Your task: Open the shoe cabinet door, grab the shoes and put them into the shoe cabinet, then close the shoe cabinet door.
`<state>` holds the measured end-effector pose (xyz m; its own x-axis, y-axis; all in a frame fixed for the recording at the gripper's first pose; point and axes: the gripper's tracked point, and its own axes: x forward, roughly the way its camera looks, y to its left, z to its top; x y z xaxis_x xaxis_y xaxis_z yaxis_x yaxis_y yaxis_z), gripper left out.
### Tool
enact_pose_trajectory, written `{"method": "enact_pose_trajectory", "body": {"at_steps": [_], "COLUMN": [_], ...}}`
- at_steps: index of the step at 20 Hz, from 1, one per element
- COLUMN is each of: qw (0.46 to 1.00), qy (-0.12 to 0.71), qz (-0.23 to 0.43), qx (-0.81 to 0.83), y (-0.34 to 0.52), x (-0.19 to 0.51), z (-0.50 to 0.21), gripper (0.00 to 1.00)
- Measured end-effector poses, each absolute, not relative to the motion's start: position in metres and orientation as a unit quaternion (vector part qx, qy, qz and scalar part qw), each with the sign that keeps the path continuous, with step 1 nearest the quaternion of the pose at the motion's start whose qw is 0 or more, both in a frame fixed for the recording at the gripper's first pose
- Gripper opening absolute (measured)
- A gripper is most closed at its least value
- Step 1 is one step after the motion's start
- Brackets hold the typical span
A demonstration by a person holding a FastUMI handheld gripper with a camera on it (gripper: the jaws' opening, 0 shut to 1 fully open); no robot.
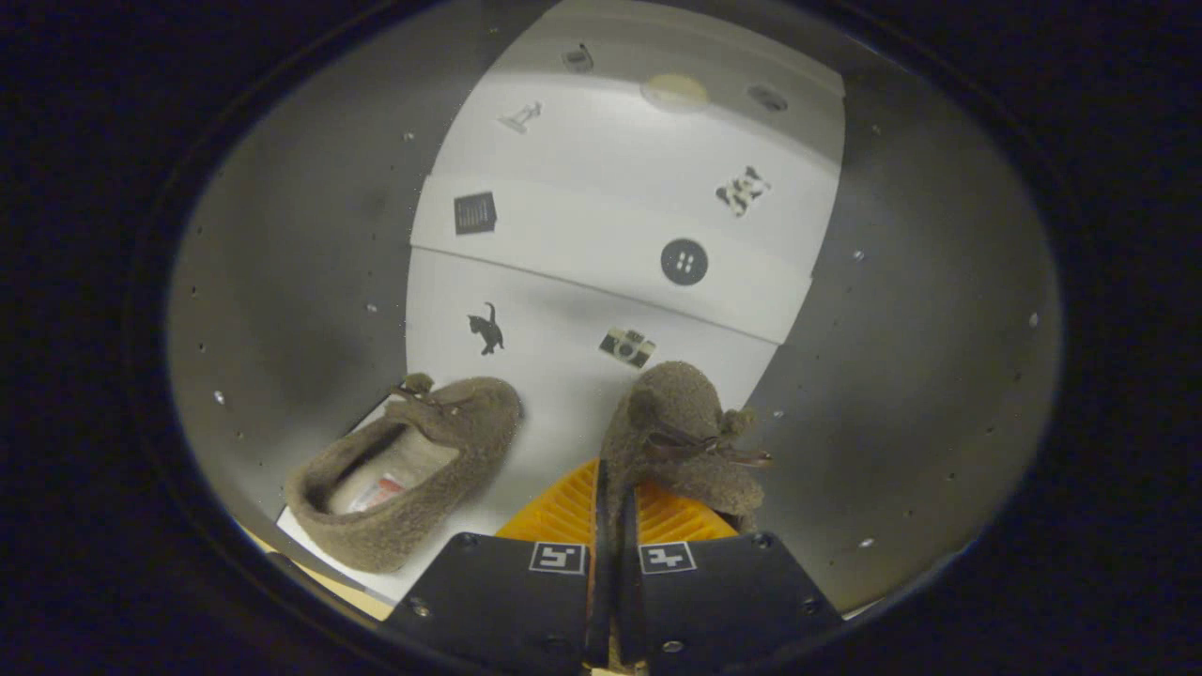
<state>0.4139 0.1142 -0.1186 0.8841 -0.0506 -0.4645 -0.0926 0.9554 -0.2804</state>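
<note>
In the gripper view, the gripper is seen closed on the edge of one shoe, whose fabric is pinched thinly between the two fingers while the toe points ahead. The second shoe lies just left of the fingers, on its side, on a white shelf inside the cabinet.

The hold is judged slight: only a thin lip of soft, fuzzy cloth is caught, so the shoe could be dropped or twisted loose if it is swung. The held shoe could also be knocked against the second shoe when set down.

The white surface bears small stickers and steps up in tiers beyond the shoes. Grey cabinet walls, dotted with small holes, are seen on both sides.
</note>
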Motion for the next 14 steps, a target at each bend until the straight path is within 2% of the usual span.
{"method": "enact_pose_trajectory", "body": {"at_steps": [3, 5, 8, 10, 11, 14], "qw": [0.960, 0.963, 0.968, 0.970, 0.972, 0.980], "qy": [0.248, 0.242, 0.238, 0.234, 0.223, 0.188], "qz": [0.005, 0.006, 0.020, 0.008, 0.005, 0.017], "qx": [-0.130, -0.118, -0.082, -0.070, -0.069, -0.070], "y": [0.110, 0.109, 0.119, 0.117, 0.117, 0.130], "x": [0.420, 0.420, 0.405, 0.389, 0.381, 0.344], "z": [-0.132, -0.132, -0.125, -0.116, -0.108, -0.077], "gripper": [0.10, 0.15, 0.42, 0.55, 0.56, 0.79]}}
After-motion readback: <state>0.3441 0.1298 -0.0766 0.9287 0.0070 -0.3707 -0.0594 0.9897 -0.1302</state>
